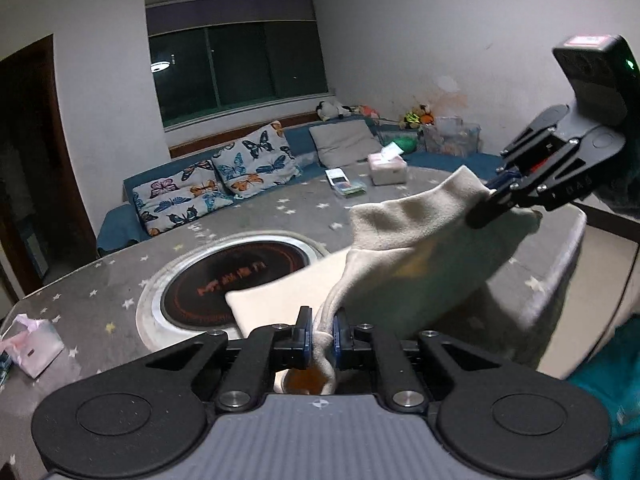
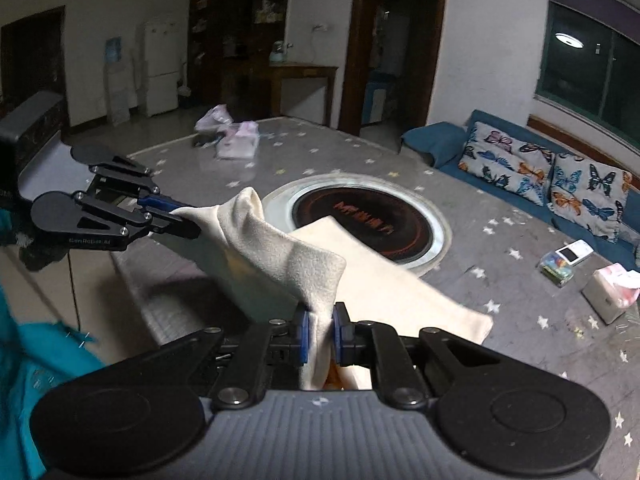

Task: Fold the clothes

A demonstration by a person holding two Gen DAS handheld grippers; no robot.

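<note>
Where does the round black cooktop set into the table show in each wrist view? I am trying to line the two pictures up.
Left wrist view: the round cooktop lies left of centre, its near right part covered by the cream garment.
Right wrist view: it lies just right of centre, beyond the garment.
Shared landmark: the butterfly cushions on the blue sofa.

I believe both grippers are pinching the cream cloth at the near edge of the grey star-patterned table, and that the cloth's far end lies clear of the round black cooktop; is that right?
Not quite: the far end of the cream cloth lies over the rim of the round black cooktop, as the right wrist view shows. The rest holds: the left gripper and right gripper both pinch it.
</note>
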